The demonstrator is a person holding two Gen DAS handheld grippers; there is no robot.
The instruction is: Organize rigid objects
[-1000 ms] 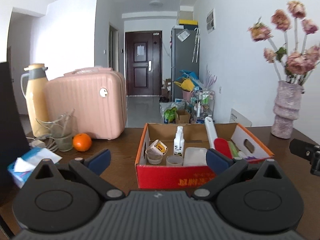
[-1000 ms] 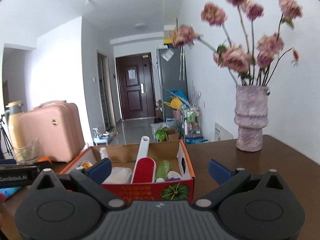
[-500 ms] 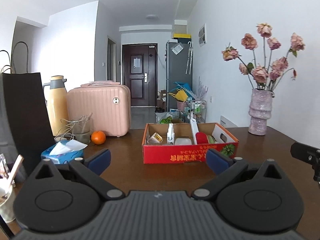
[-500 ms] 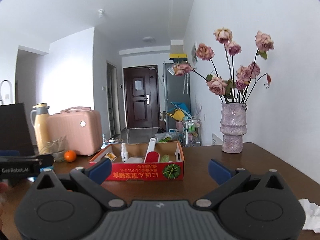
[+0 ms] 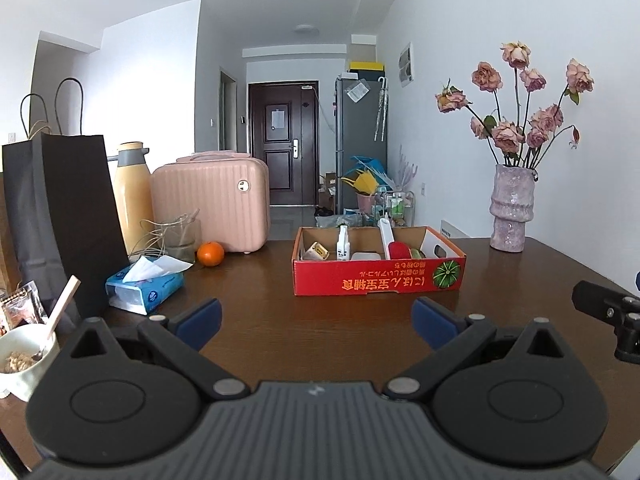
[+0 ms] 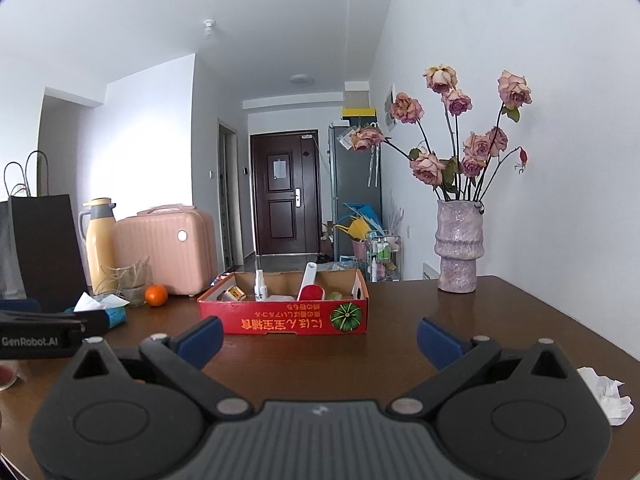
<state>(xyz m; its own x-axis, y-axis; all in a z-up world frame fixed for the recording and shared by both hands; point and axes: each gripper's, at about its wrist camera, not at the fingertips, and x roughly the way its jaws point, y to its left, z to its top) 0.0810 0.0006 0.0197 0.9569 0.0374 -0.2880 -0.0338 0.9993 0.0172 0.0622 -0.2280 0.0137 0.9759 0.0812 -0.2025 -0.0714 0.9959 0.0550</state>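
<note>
Nearest to me, my left gripper (image 5: 316, 320) hangs over the brown table (image 5: 320, 316) with its blue-padded fingers (image 5: 200, 318) spread wide and nothing between them. My right gripper (image 6: 318, 338) is the same: jaws apart, empty, above bare wood. In the right wrist view the side of the left tool shows at the left edge, and I can read "GenRobot.AI" on it.

Off my right side lies a crumpled white tissue (image 6: 608, 396). To my left stand a bowl of food with a spoon (image 5: 24, 354), a blue tissue pack (image 5: 146, 286) and a tall black paper bag (image 5: 60, 216).

Further ahead, well apart from both grippers, sits the red cardboard box (image 5: 378, 278). Its front panel carries a line of yellow characters printed upside down, which I cannot read, beside a picture of a green melon. Inside it I see a small white spray bottle (image 5: 343, 243), a lint roller (image 5: 390, 240) with a white handle and red head, and a small white and yellow item (image 5: 316, 251).

Beyond that, an orange (image 5: 211, 253) lies near a pink case (image 5: 210, 204) and a yellow thermos (image 5: 132, 196), and a vase of dried roses (image 5: 512, 208) stands by the wall.
</note>
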